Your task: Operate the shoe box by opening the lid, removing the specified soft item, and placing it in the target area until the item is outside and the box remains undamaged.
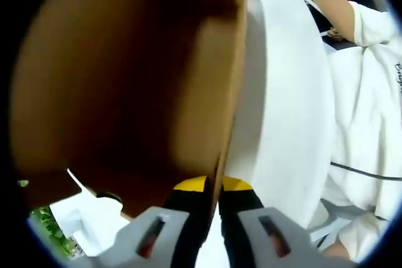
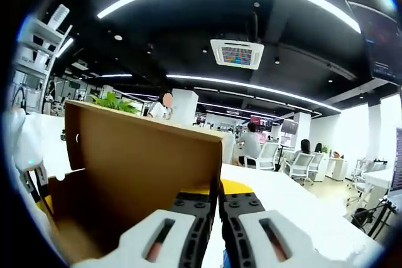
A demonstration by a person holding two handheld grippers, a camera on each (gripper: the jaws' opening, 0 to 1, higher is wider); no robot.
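1. Your left gripper (image 1: 213,200) was clenched on the edge of one cardboard panel of the shoe box (image 1: 125,92). One yellow-tipped jaw stood on each side of the board, so the thin wall sat between them.
2. I judge you held it this way to keep the box steady, or to keep the lid lifted. From so close I could not tell if this panel was the lid or a side wall.
3. Your right gripper (image 2: 215,204) also had its jaws pressed together on a brown cardboard edge (image 2: 144,161). The panel rose in front of the camera like a wall, and it hid the inside of the box.
4. With both grippers pinching thin cardboard, a hard pull could tear or bend it, so the grip had to stay gentle.
5. The box stood on a white table (image 1: 282,92). In the left gripper view its long side ran away from the camera, along the table edge.
6. In the left gripper view the inside of the box looked dark and I could not find the soft item there, so I could not say where it lay or which way it pointed.
7. A person in a white top (image 1: 370,86) was just beside the table.
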